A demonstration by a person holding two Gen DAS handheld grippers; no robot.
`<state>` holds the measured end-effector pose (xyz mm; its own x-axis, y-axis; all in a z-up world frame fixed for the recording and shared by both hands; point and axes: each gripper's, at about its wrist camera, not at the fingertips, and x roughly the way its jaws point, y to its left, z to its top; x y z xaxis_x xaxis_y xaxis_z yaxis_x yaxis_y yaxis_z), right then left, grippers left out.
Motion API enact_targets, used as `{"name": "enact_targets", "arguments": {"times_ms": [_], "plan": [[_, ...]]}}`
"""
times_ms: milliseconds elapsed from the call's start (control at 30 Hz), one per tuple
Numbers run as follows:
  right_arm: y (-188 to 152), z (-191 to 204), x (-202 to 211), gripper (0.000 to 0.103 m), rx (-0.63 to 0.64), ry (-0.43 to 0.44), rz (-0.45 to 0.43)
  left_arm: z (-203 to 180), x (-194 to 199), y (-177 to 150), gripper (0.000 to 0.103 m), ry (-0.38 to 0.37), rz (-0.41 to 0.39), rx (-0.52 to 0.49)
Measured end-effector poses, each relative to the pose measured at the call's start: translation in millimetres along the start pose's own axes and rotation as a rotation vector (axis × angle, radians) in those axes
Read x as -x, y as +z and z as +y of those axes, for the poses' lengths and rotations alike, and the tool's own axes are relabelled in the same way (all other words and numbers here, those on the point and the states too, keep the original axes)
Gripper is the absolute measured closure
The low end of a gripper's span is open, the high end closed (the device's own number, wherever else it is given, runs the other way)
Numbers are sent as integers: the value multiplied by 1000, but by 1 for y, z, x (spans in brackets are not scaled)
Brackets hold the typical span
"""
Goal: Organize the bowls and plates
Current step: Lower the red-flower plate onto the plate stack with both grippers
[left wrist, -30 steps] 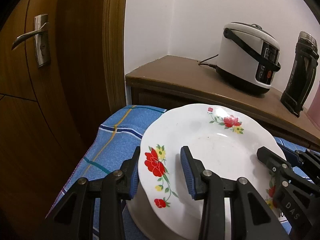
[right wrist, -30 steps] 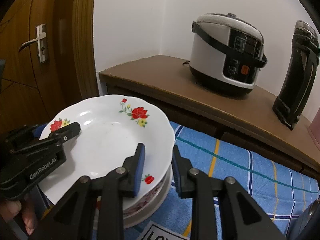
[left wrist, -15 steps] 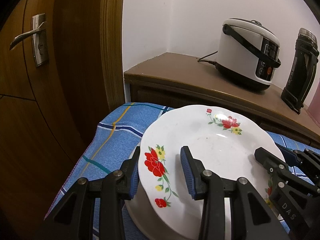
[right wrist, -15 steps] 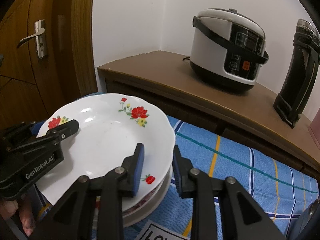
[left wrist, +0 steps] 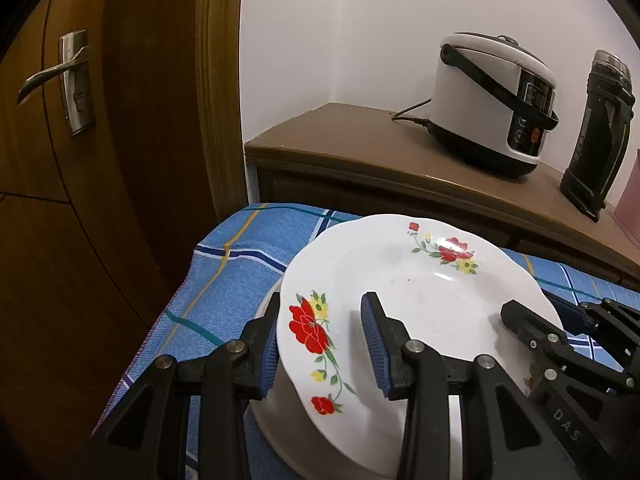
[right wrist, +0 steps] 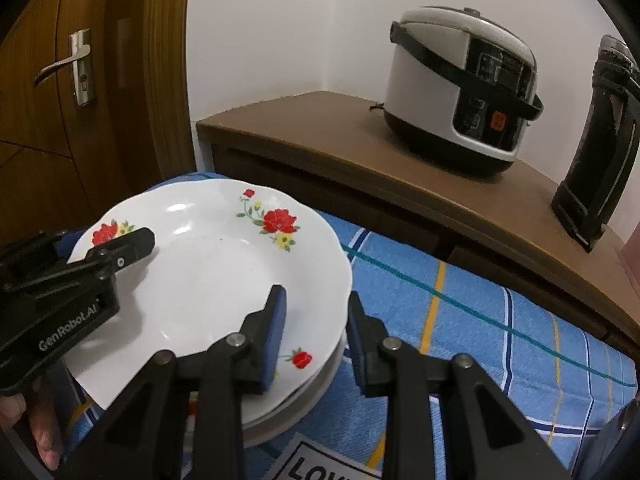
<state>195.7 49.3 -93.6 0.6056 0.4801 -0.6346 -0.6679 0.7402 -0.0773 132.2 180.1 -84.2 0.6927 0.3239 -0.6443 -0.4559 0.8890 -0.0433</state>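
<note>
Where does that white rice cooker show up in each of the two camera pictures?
Left wrist view: the rice cooker sits upper right, on the brown cabinet, left of the black flask.
Right wrist view: the rice cooker is upper right again, looking larger, on the same cabinet.
Shared landmark: the door handle at upper left in both.

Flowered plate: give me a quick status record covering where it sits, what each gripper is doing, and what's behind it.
plate: white flowered plate, topmost on a stack of dishes
support: blue checked cloth
left gripper: fingers straddle the plate's left rim; pad contact unclear
right gripper: fingers straddle the plate's right rim; pad contact unclear
behind: rice cooker and black flask on wooden cabinet
</note>
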Motion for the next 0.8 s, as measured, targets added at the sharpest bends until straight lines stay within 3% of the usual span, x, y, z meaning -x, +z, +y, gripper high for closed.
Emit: {"name": "enact_targets", "arguments": {"times_ms": [433,567,800], "plan": [[-2,1,-5,72,17,-28,13,-7,-1,-1,62,0,9,-46],[-2,1,-7,72,27,-41,23,-5,-12,-2,62,-22,76,-48],[-2,2,-6,72,33,-53,13,-6,-11,-3,62,-21,78,-48]]}}
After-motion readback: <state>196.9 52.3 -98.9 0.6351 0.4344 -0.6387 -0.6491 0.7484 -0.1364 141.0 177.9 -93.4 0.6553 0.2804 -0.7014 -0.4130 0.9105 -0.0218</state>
